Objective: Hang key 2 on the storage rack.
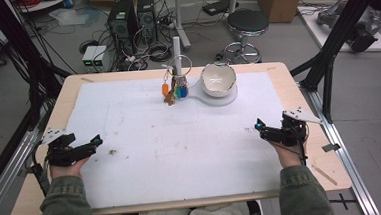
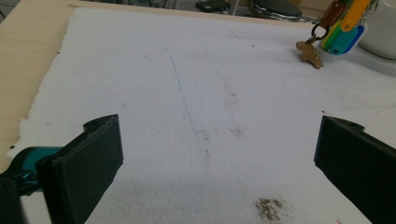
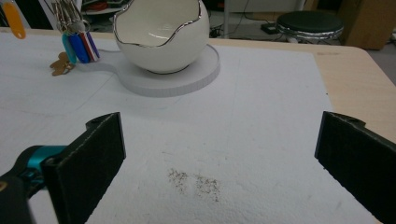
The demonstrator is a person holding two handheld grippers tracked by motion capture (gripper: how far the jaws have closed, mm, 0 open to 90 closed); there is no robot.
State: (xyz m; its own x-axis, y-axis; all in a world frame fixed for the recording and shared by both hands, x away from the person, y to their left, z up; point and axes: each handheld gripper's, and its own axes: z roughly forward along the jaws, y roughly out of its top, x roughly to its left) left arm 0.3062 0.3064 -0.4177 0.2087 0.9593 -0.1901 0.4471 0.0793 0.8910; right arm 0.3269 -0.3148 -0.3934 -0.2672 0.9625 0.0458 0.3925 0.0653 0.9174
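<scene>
Left gripper [image 1: 98, 140]: held low over the near left part of the white mat [image 1: 145, 135], jaws spread wide with bare mat between them; nothing is held.
Right gripper [image 1: 257, 125]: held over the near right part of the mat, jaws likewise wide apart and holding nothing.
Hands: each grips its tool from behind, with green sleeves coming in from the near edge of the table [image 1: 33, 197].
Key bunch [image 1: 173, 91]: hangs at the foot of a white post [image 1: 177, 55] at the far middle of the mat, well apart from both grippers. It carries orange, blue and green tags and a small brown figure-shaped fob that rests on the mat.
Bowl [image 1: 218, 78]: white, egg-shaped, with a wavy silver-edged rim, standing upright on a round white base [image 1: 213, 97] just to the right of the keys.
Base and post: they seem to be one white piece, though the join is too small to tell in the high view.
Mat: rough white sheet with a thin blue line and dark speckled stains near each gripper.
Beyond the table: a black stool [image 1: 247, 23], computer towers [image 1: 123, 19] and loose cables on the floor.
</scene>
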